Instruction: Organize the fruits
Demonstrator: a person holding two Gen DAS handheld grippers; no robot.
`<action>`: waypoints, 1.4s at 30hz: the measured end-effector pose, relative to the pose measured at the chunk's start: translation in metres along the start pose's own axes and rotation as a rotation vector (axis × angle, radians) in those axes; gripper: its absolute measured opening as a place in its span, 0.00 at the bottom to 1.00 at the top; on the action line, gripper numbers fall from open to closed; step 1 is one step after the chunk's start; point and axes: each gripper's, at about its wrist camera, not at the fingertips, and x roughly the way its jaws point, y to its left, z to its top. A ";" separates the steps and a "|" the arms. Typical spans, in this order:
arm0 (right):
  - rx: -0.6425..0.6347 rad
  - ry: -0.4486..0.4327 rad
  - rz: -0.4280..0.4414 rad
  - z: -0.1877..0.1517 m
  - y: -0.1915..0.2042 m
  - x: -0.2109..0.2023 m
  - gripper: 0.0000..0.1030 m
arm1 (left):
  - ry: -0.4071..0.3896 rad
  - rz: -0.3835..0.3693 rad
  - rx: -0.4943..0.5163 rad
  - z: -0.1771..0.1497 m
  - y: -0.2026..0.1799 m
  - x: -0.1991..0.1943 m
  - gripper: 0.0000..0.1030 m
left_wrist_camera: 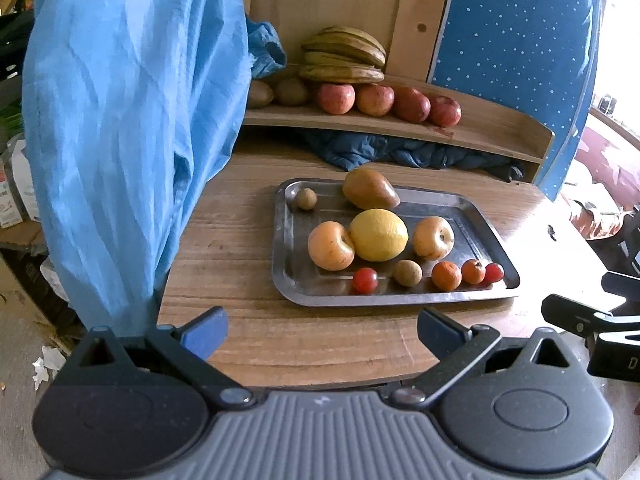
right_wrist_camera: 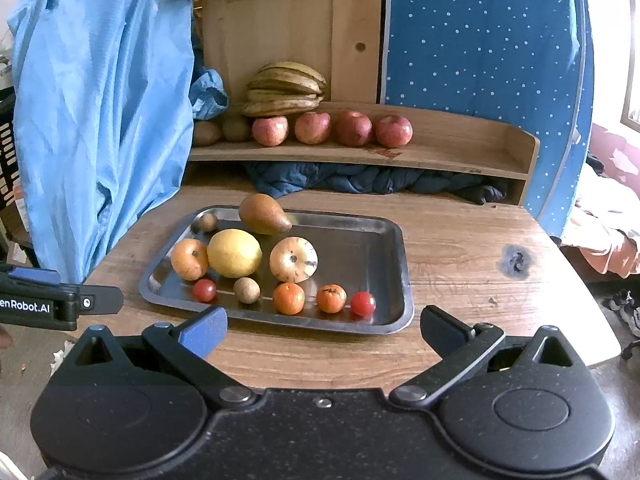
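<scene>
A steel tray (left_wrist_camera: 460,208) (right_wrist_camera: 360,232) lies on the wooden table with several fruits: a brown pear (left_wrist_camera: 370,189) (right_wrist_camera: 264,214), a yellow lemon (left_wrist_camera: 379,234) (right_wrist_camera: 234,253), two pale apples (left_wrist_camera: 330,245) (left_wrist_camera: 433,237), two small oranges (right_wrist_camera: 288,298) (right_wrist_camera: 331,298), red grapes (left_wrist_camera: 365,280) (right_wrist_camera: 363,303) and small brown fruits (left_wrist_camera: 407,273). My left gripper (left_wrist_camera: 320,334) is open and empty at the table's near edge. My right gripper (right_wrist_camera: 322,332) is open and empty, just short of the tray's near rim.
A wooden shelf (left_wrist_camera: 500,128) (right_wrist_camera: 460,140) behind the tray holds bananas (right_wrist_camera: 286,88), several red apples (right_wrist_camera: 312,127) and kiwis. Blue cloth (left_wrist_camera: 120,120) hangs at the left. Dark fabric (right_wrist_camera: 360,178) lies under the shelf. The other gripper shows at each view's edge (right_wrist_camera: 60,304).
</scene>
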 end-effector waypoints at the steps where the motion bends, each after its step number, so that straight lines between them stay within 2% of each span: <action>1: -0.002 0.000 0.003 0.000 0.000 0.000 0.99 | 0.000 0.002 -0.002 -0.001 0.000 -0.001 1.00; 42: 0.008 0.010 0.011 -0.003 -0.004 0.001 0.99 | -0.004 0.006 0.008 0.000 -0.006 -0.002 1.00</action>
